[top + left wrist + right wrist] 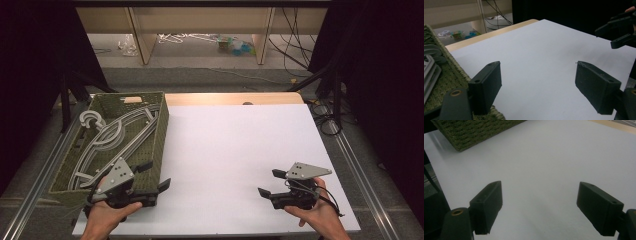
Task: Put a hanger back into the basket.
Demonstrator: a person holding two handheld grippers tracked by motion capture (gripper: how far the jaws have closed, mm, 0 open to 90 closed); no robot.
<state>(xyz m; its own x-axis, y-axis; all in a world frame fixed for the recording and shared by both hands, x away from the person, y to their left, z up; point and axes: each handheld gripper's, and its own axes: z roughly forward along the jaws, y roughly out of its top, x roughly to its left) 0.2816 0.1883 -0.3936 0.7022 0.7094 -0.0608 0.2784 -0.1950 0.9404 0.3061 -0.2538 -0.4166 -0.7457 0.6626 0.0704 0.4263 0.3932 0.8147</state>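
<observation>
Fingers (pixel 486 87) of the left gripper (pixel 150 176) spread wide, nothing between them, hovering at the near right corner of the green basket (pixel 161 135). Right gripper (pixel 272 183) also open and empty, well apart over the white tabletop (pixel 235 150). Grey hangers (pixel 112 140) lie stacked inside the basket, hooks toward the far end. Judgement: next is reaching in for a hanger; better to come over the rim, pinch one bar only, lift level so neighbours don't snag.
</observation>
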